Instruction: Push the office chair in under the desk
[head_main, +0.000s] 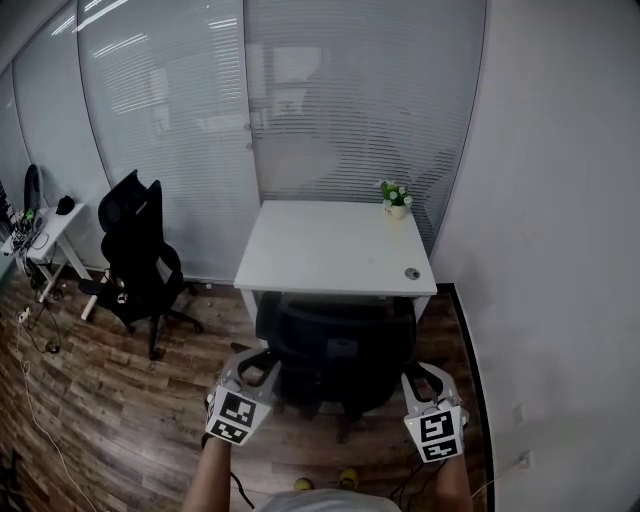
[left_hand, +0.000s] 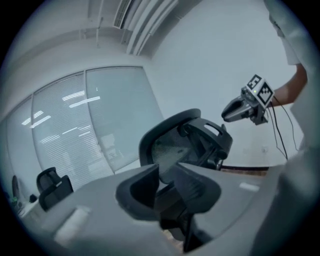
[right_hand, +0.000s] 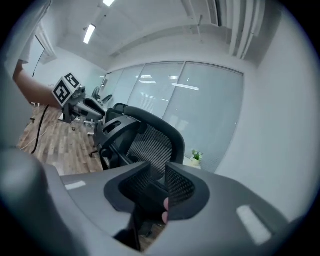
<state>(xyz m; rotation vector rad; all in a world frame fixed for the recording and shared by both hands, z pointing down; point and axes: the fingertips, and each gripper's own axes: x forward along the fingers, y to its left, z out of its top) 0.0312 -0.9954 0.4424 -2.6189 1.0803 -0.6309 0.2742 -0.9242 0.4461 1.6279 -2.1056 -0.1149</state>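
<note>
The black office chair (head_main: 335, 345) stands with its back to me, its seat partly under the front edge of the white desk (head_main: 335, 245). My left gripper (head_main: 250, 375) is at the chair's left side and my right gripper (head_main: 425, 385) at its right side. In the left gripper view the jaws (left_hand: 167, 180) close around a dark side part of the chair, with the mesh backrest (left_hand: 172, 145) beyond. In the right gripper view the jaws (right_hand: 157, 182) likewise hold a dark chair part below the backrest (right_hand: 150, 142). Which chair part each one holds I cannot tell.
A small potted plant (head_main: 396, 198) and a round dark object (head_main: 412, 273) sit on the desk. A white wall (head_main: 560, 250) runs close along the right. A second black chair (head_main: 140, 260) and another desk (head_main: 50, 230) stand at the left, with cables (head_main: 40, 400) on the wooden floor.
</note>
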